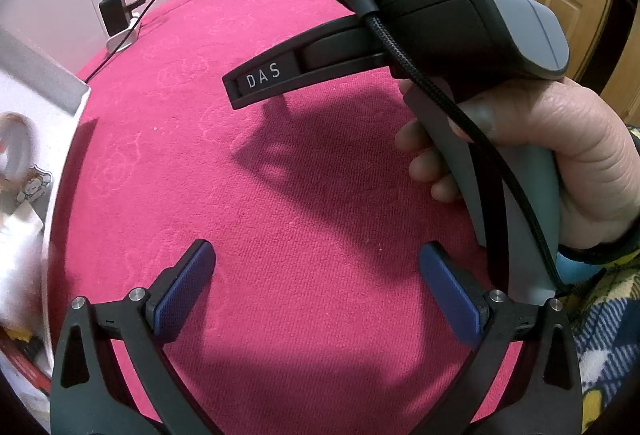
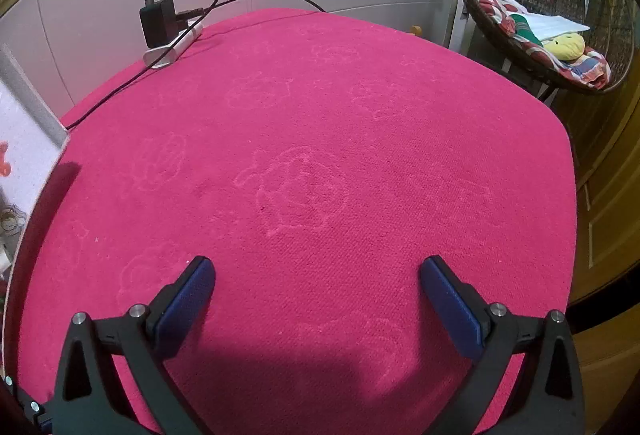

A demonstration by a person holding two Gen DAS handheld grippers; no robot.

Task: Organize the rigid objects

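Both the left gripper (image 1: 316,255) and right gripper (image 2: 316,271) gaped wide, empty, above the pink cloth (image 2: 320,163).

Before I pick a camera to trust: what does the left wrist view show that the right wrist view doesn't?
Only the left wrist view shows the right gripper from outside, held in the right hand. Only the right wrist view shows the hanging wicker chair with its yellow plush toy. Both show the pink cloth, the black charger, the white box, and open, empty jaws.
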